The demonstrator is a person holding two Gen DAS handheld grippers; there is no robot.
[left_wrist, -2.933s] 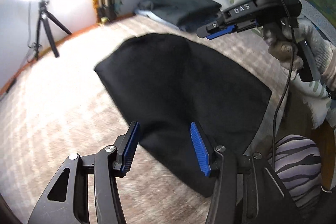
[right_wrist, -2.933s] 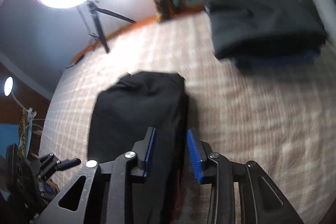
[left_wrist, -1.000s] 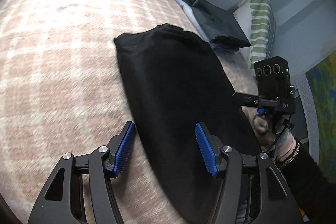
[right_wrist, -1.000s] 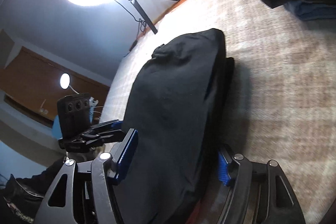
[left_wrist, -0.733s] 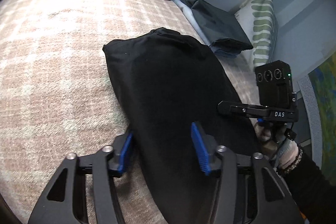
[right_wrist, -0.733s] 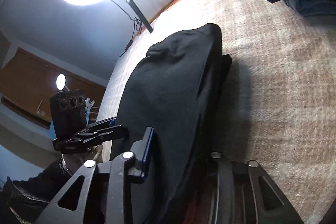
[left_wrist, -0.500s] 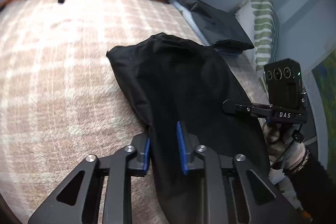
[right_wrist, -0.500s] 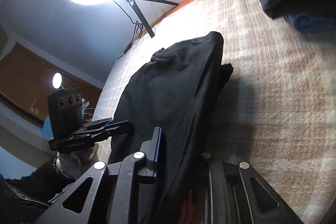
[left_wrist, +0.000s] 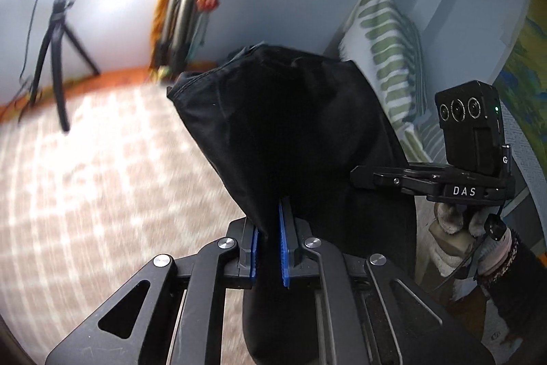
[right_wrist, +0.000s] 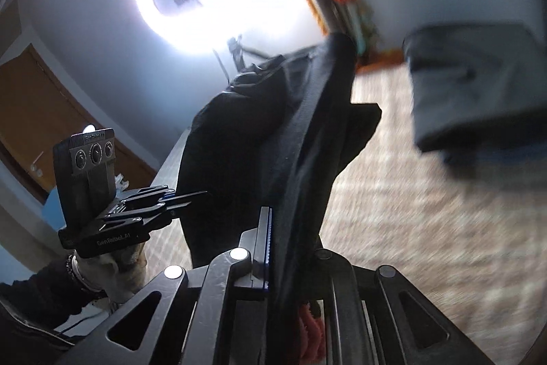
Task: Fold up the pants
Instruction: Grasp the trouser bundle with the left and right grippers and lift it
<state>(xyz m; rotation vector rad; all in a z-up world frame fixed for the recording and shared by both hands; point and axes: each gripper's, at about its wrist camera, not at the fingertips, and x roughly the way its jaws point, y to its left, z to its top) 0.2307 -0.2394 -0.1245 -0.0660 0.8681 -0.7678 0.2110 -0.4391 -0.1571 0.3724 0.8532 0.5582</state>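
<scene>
Up off the checked beige bedspread is where the black cotton pants are right now, hanging in a loose bundle between my two tools. My left gripper has its blue pads pinched tight on one edge of the fabric, and my right gripper is clamped on another edge, though its far pad is buried under cloth so I only see the near one.

For this lift-and-carry bit I'd say the trick is keeping both hands level and pulling them apart enough that the top edge goes taut, otherwise the layers slump and the fold comes out lopsided. Then lower it so the hanging end lands first and lay the rest over it. Mind the stack of dark grey folded clothes nearby, I'd rather not drag over it.
</scene>
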